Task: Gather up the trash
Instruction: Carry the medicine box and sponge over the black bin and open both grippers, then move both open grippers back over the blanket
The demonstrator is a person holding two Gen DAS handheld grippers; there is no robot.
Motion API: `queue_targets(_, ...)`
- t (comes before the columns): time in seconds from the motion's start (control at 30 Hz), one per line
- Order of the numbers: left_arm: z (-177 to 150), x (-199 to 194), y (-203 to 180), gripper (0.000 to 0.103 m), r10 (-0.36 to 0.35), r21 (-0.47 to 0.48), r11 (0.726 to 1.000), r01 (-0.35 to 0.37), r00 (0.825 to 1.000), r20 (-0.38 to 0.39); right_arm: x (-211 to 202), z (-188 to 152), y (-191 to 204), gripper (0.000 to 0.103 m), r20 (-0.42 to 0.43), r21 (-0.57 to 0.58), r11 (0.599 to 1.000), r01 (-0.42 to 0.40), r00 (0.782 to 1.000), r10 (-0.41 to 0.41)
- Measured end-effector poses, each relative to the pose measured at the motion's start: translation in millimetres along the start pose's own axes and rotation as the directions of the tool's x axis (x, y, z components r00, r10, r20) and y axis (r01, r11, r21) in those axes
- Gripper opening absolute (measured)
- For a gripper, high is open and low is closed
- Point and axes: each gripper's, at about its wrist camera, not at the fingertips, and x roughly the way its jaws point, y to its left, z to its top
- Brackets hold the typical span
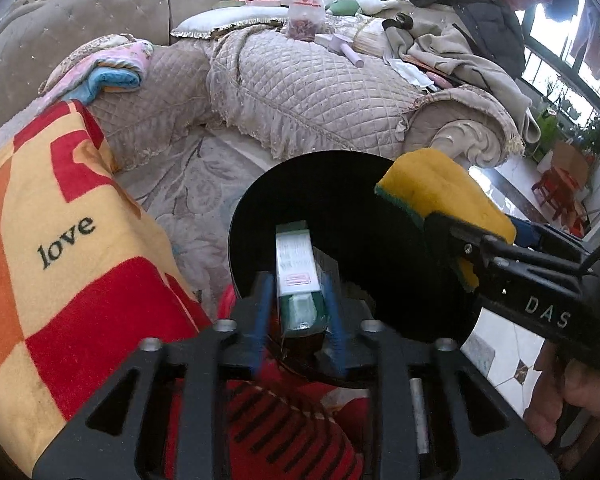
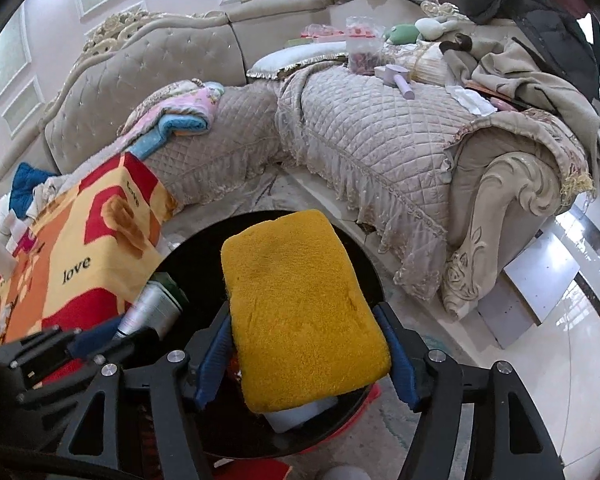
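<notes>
Left hand-held gripper [image 1: 298, 312]: poised over the round black-lined waste bin with a red outer rim [image 1: 260, 200]; the small green-and-white cardboard carton [image 1: 298, 276] lies between its blue pads [image 1: 265, 300], end pointing down into the bin. A gap shows on the left pad side, so the jaws stand apart and the carton looks released rather than clamped

Carton position: directly over the bin mouth, angled downward, judged ready to drop in

Right hand-held gripper [image 2: 304, 344]: clamped on the thick yellow sponge with a green scouring layer [image 2: 304, 304], both blue pads against its long edges; the sponge overhangs the bin opening, held there so it falls inside once let go

Bin contents: a white object under the sponge and a silver cylindrical container with a dark cap [image 2: 156, 304] near the left jaws; exact resting place of the latter cannot be told

Placement reasoning: both items brought over one bin so each disposal needs only an opening of jaws

Risk: the sponge overhangs the near rim and could catch on it

Surface: pale patterned rug [image 1: 188, 184] and glossy tiled floor [image 2: 560, 360]; no bench in view

Room: living room, beige tufted sofa with quilted covers [image 2: 380, 136], cluttered with clothing and bags; orange, yellow and red blanket printed "love" [image 1: 60, 240] beside the bin
</notes>
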Motion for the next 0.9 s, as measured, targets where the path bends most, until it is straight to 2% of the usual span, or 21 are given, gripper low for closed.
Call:
queue_targets(0.07,0,-5,2,0.059,0.000,-0.014,1.000,0.001,1.000,0.025,-1,0,-1,0.067,0.004,0.011,1.000,0.002,1.000,-0.002)
queue_targets(0.1,0,-6,4,0.061,-0.002,-0.021,1.000,0.003,0.999,0.033,-2,0,-2,0.067,0.004,0.015,1.000,0.001,1.000,-0.001)
queue_targets(0.27,-1,-9,12,0.061,0.005,-0.073,0.997,-0.002,0.999,0.045,-3,1,0,0.067,0.014,0.021,1.000,-0.007,1.000,0.007)
queue_targets(0.37,-2,-12,16,0.061,0.009,-0.104,0.995,-0.003,0.998,0.057,-5,2,2,0.075,0.030,0.024,0.999,-0.028,0.999,0.027)
queue_targets(0.47,-7,-19,23,0.061,0.006,-0.134,0.991,0.003,0.998,0.069,-4,2,6,0.077,0.028,0.026,0.999,-0.034,0.999,0.033)
queue_targets(0.67,-35,-68,55,0.061,0.085,-0.192,0.980,-0.060,0.989,0.121,-9,2,22,0.077,0.054,0.034,0.998,-0.051,0.997,0.049)
queue_targets(0.8,-59,-122,106,0.061,0.208,-0.264,0.951,-0.159,0.963,0.171,-22,2,54,0.077,0.105,-0.021,0.995,-0.093,0.990,0.094)
queue_targets(0.9,-83,-163,158,0.061,0.315,-0.344,0.908,-0.238,0.930,0.188,-25,-2,86,0.077,0.106,-0.086,0.988,-0.127,0.985,0.136)
